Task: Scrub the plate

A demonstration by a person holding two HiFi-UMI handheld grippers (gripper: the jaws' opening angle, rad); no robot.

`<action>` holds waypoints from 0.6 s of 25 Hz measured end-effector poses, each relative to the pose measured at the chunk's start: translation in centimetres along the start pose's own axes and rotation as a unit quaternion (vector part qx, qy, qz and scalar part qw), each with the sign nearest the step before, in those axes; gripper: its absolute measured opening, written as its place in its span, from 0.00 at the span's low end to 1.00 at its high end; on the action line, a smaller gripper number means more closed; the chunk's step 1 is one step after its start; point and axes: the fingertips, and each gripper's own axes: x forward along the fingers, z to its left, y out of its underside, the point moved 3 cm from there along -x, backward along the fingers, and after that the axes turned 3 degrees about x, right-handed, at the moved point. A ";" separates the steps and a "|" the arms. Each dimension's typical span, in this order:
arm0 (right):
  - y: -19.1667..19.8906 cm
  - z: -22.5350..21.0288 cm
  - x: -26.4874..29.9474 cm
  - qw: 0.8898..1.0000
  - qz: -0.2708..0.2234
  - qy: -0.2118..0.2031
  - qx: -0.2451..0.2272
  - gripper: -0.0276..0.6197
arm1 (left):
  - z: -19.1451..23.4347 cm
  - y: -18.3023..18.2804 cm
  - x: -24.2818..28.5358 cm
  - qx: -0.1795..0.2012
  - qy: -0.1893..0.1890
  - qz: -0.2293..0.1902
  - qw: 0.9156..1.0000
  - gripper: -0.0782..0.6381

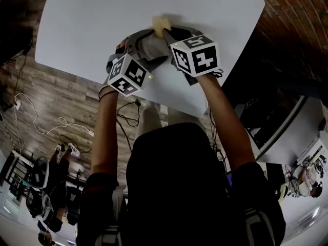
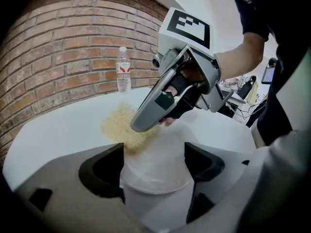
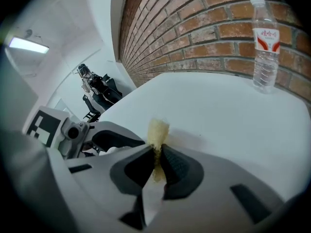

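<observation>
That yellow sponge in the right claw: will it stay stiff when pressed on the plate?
Probably not: the sponge is pinched thin in the right claw, so it looks soft and compressible. Its coarse, porous face suggests light weight and some drag on the plate.

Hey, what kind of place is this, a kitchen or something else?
Probably a lab or workshop, not a kitchen: a white table by a brick wall, loose cables on the wood floor, and a cluttered desk behind.
</observation>
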 end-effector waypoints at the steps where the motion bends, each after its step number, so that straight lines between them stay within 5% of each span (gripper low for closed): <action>1: 0.0 0.0 0.1 1.000 0.002 0.002 -0.003 0.10 | 0.0 0.0 0.0 0.000 0.000 0.000 1.000 0.63; 15: 0.2 -0.2 0.3 1.000 0.009 0.008 -0.013 0.10 | -0.1 -0.3 0.1 0.000 -0.004 -0.003 1.000 0.63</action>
